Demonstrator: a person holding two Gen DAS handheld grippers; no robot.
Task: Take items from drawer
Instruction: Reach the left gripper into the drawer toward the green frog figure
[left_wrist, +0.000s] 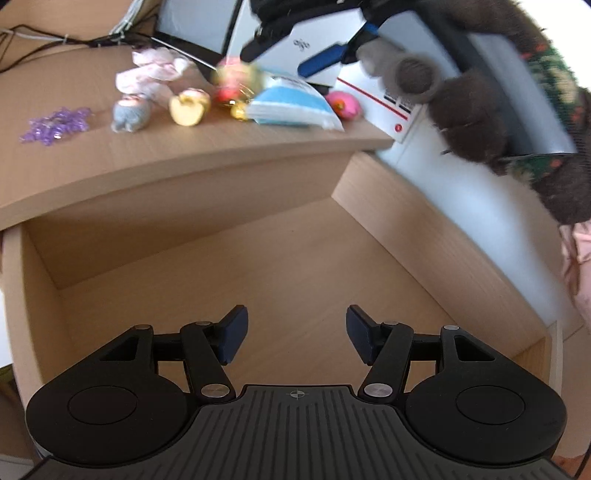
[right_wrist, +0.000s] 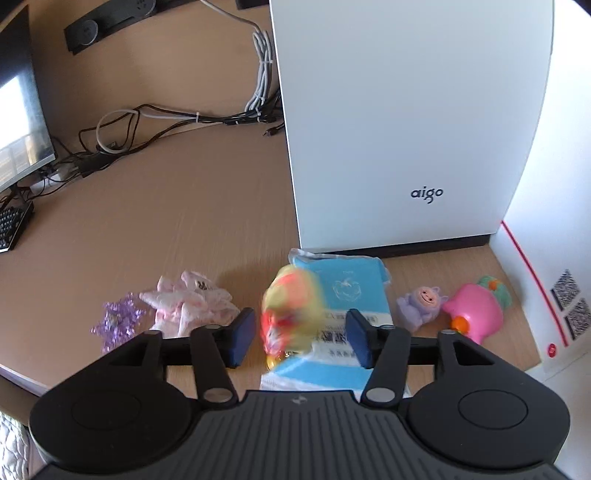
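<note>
While the left claw (left_wrist: 296, 334) hangs over the pulled-out drawer (left_wrist: 258, 266) with its jaws spread and nothing between them, the drawer floor under it looks bare wood. Right claw (right_wrist: 300, 334) is up over the desk (right_wrist: 166, 221), jaws apart, and a blurry red-and-yellow toy (right_wrist: 291, 314) sits in the gap without either pad touching it, so it's loose, not gripped. That toy is on or just above a blue packet (right_wrist: 347, 291) near the desk's front edge. Along that same edge: purple beads (right_wrist: 118, 321) furthest left, a pink-and-white cloth bundle (right_wrist: 192, 302), then right of the packet a small purple figure (right_wrist: 421, 302) and a pink toy (right_wrist: 476, 314) near the right corner. White aigo box (right_wrist: 406, 122) stands right behind the packet
</note>
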